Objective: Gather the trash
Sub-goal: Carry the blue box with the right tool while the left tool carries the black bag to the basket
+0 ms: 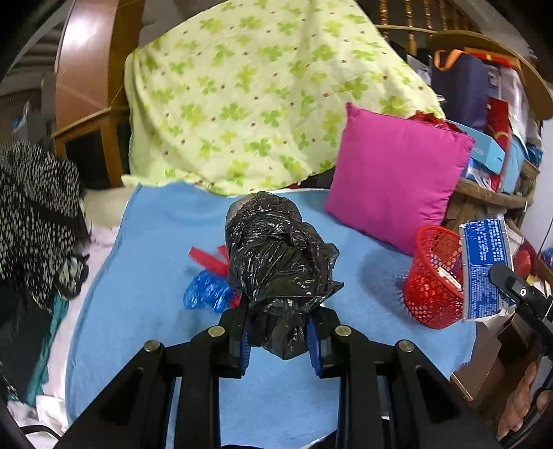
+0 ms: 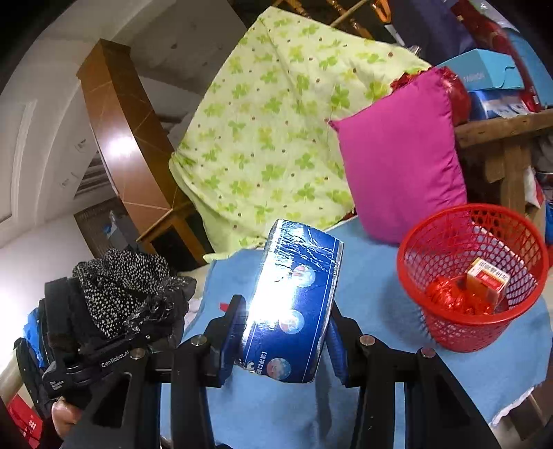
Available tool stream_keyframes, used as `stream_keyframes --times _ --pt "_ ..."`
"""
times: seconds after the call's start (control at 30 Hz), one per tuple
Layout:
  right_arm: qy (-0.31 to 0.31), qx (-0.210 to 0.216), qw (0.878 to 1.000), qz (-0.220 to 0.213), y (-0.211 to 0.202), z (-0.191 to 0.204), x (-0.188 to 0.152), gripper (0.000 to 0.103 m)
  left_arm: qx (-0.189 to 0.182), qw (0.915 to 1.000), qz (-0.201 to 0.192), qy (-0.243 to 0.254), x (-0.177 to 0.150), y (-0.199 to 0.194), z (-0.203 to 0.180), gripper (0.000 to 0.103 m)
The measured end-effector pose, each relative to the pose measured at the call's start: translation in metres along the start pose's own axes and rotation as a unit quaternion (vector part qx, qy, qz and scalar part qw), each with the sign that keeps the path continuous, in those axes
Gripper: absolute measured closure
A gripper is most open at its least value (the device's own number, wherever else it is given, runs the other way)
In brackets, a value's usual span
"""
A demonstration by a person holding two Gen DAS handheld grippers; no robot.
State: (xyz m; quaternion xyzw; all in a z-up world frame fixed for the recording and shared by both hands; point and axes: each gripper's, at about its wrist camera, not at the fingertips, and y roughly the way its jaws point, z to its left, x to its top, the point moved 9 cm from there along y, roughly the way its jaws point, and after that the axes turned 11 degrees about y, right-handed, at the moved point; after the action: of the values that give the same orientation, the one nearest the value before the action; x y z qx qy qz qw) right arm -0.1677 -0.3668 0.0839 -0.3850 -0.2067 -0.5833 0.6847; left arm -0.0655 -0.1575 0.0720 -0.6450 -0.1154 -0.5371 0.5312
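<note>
Both tools grip trash: left tool [image 1: 280, 340] clamps a black bag [image 1: 276, 262], right tool [image 2: 281, 340] a blue packet [image 2: 293, 300].

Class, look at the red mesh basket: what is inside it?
Inside the red mesh basket lie a crumpled red foil wrapper and a small orange-and-white box. Anything beneath them is hidden.

This is a lived-in home bedroom. A bed with a blue sheet [image 1: 155, 241] carries a clover-print quilt [image 1: 249, 96] and a magenta cushion [image 1: 397, 172] near its far edge. A carved wooden headboard [image 1: 411, 20], a wooden wardrobe [image 2: 117, 138] and a shelf crammed with boxes [image 1: 484, 152] surround it.
</note>
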Motion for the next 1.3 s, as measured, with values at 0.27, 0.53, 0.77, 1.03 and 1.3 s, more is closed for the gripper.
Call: stream_keyframes --times 0.27,0.53,0.77,1.03,1.3 --pt "-0.003 0.000 1.000 -0.027 -0.024 -0.009 0.014 0.056 0.015 0.9989 -0.018 0.042 0.023 -0.012 -0.037 0.075" --pt "0.011 0.000 0.999 -0.050 -0.045 -0.027 0.026 0.056 0.020 0.9966 -0.028 0.075 0.037 -0.017 -0.070 0.074" --pt "0.027 -0.006 0.997 -0.067 -0.059 -0.045 0.038 0.056 0.024 0.9939 -0.035 0.102 0.045 -0.017 -0.098 0.074" --pt "0.045 -0.010 0.996 -0.081 -0.071 -0.066 0.047 0.056 0.021 0.9909 -0.039 0.128 0.052 -0.015 -0.127 0.074" --pt "0.072 -0.019 0.993 -0.093 -0.082 -0.090 0.056 0.056 0.014 0.9885 -0.038 0.146 0.056 -0.009 -0.148 0.074"
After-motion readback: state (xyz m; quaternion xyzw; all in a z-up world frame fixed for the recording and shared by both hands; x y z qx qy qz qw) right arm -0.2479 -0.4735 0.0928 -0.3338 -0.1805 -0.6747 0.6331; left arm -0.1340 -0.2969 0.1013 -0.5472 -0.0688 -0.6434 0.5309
